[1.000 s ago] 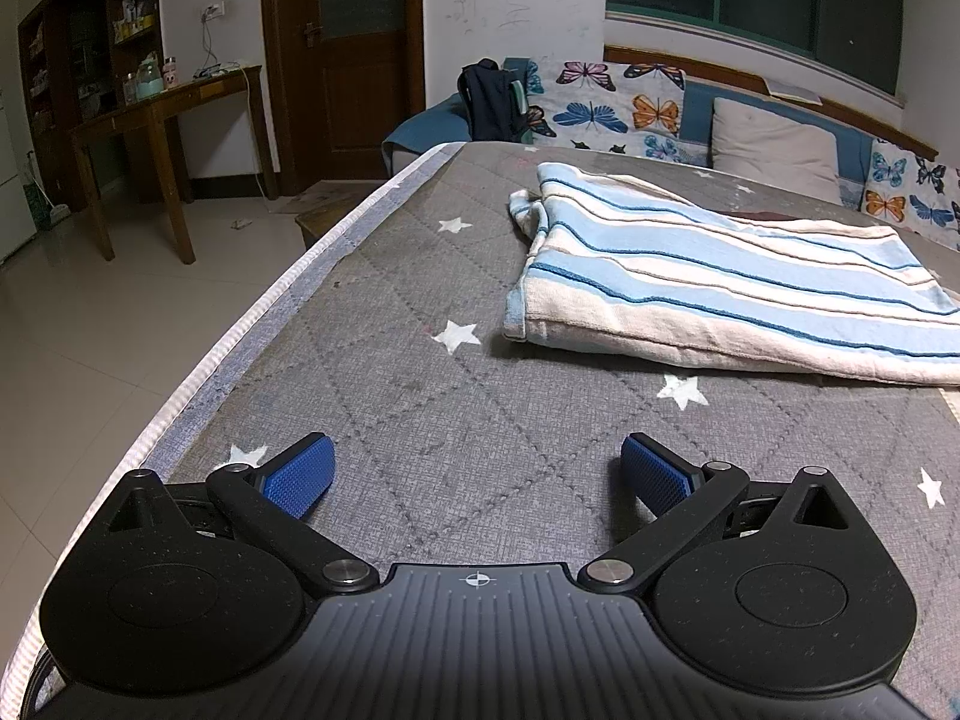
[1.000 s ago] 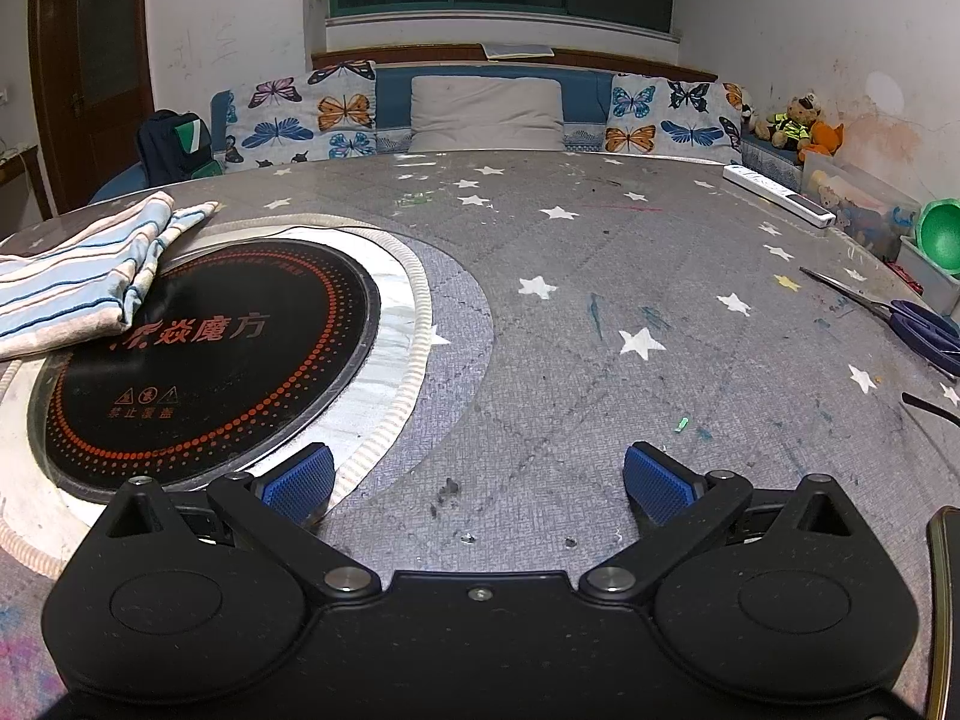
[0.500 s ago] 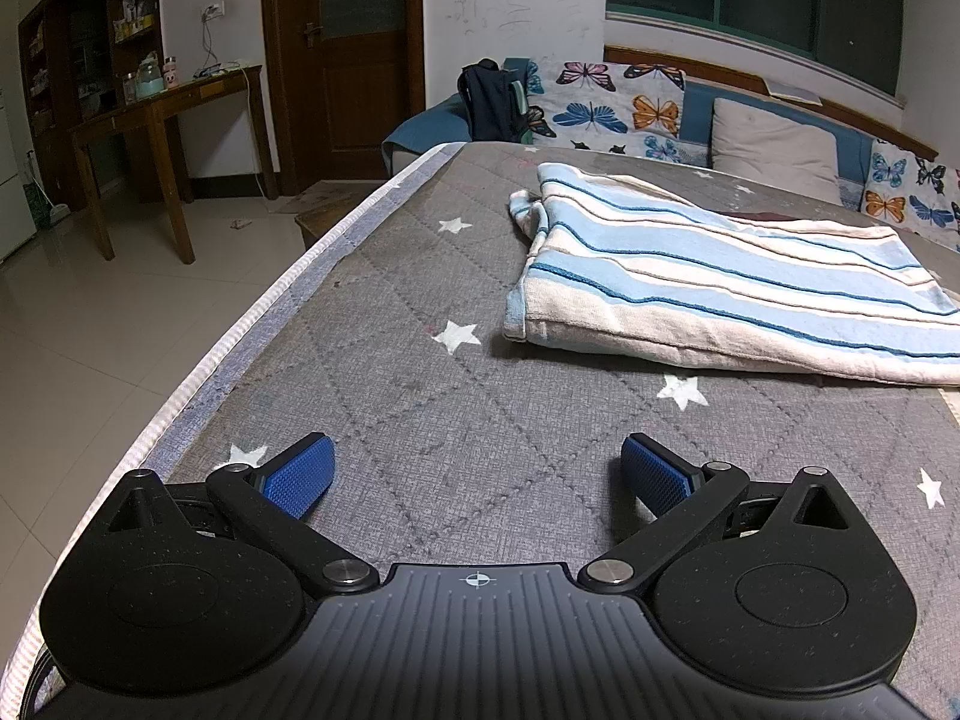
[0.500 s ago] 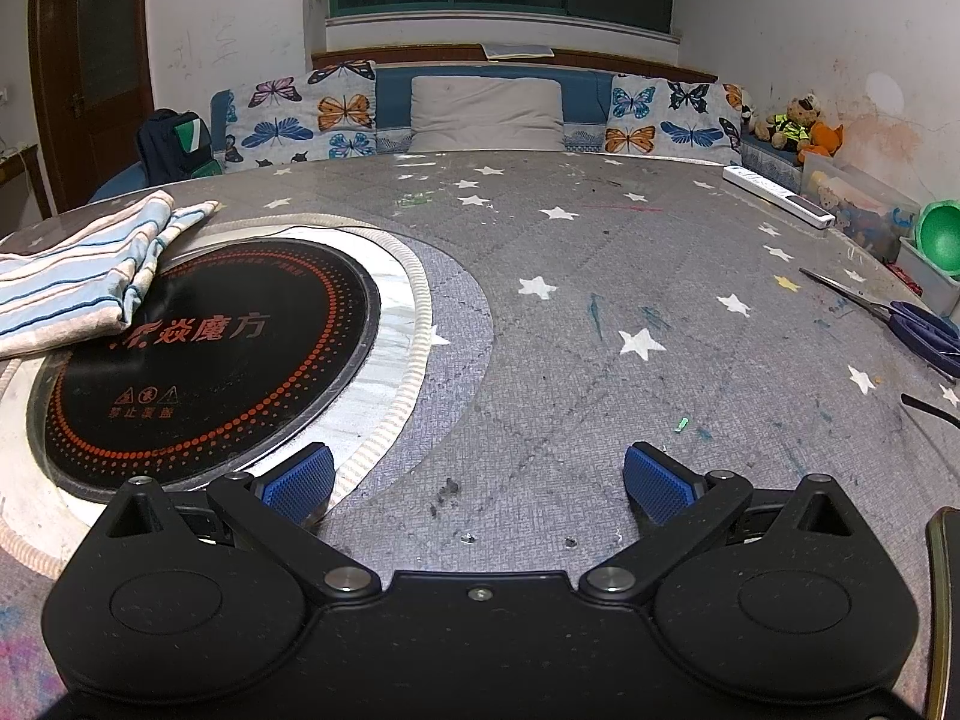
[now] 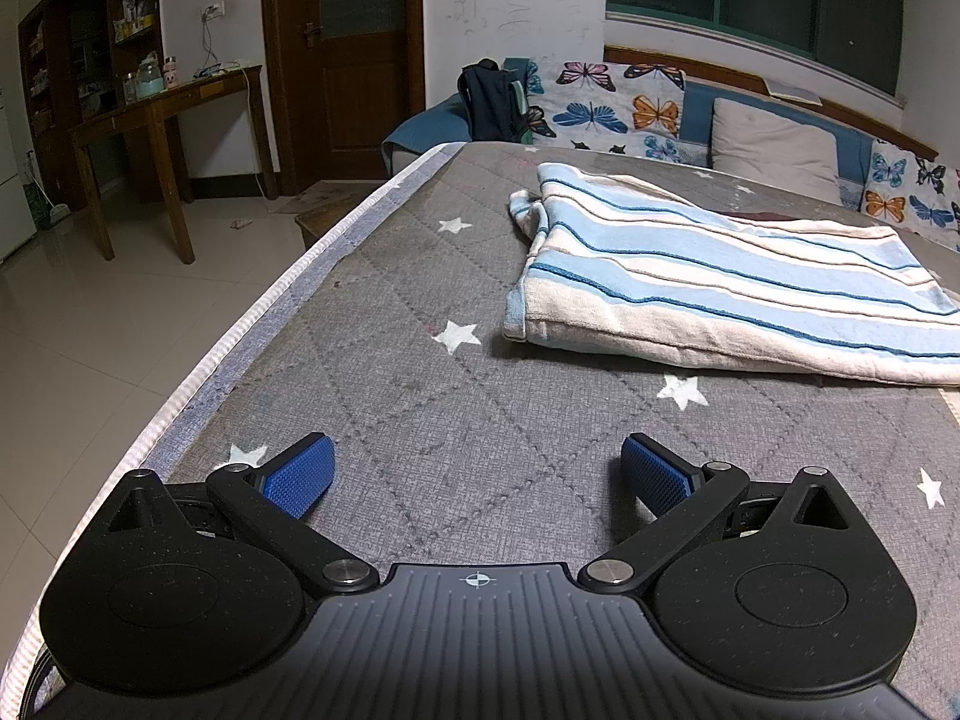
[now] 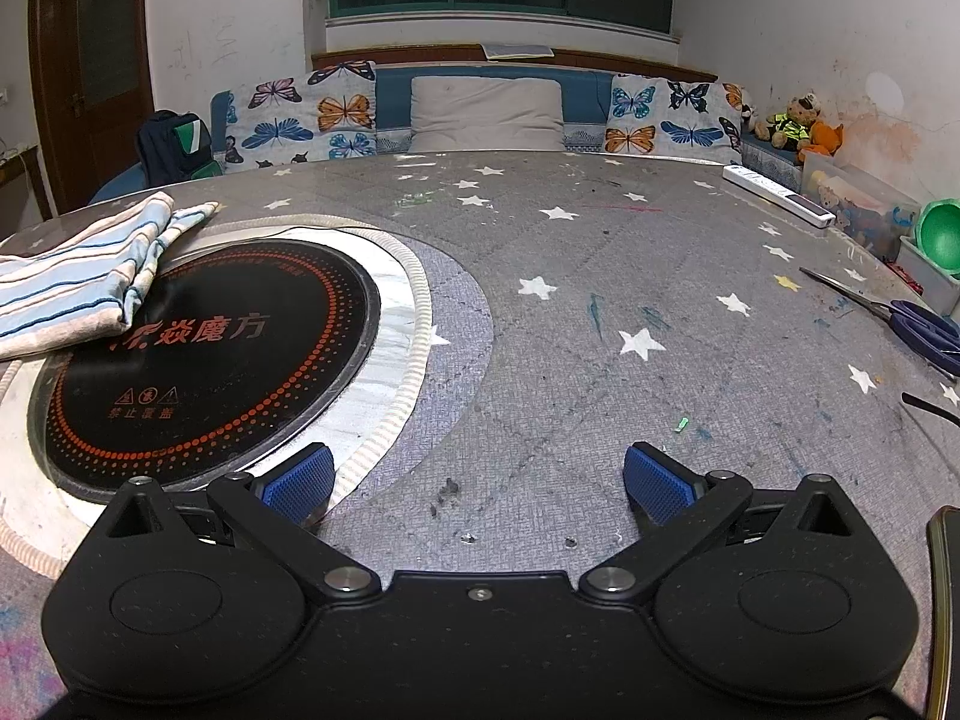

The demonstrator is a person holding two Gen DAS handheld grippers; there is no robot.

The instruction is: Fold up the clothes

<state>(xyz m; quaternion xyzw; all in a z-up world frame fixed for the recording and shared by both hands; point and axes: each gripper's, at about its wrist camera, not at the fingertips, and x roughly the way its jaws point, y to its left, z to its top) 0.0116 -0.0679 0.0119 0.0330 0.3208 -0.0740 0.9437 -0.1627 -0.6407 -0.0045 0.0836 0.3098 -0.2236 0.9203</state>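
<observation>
A folded blue-and-white striped cloth (image 5: 720, 282) lies flat on the grey star-patterned table cover (image 5: 420, 396), ahead and to the right of my left gripper (image 5: 477, 474). The left gripper is open and empty, low over the cover, well short of the cloth. In the right wrist view the same cloth (image 6: 78, 276) lies at the far left, overlapping the rim of a round black induction hob (image 6: 204, 354). My right gripper (image 6: 477, 480) is open and empty, low over the cover beside the hob's white ring.
The table edge (image 5: 252, 324) runs along the left, with tiled floor and a wooden desk (image 5: 162, 120) beyond. Scissors (image 6: 912, 318), a white remote (image 6: 780, 195) and a green bowl (image 6: 942, 234) lie at the right. A butterfly-cushioned sofa (image 6: 480, 114) stands behind.
</observation>
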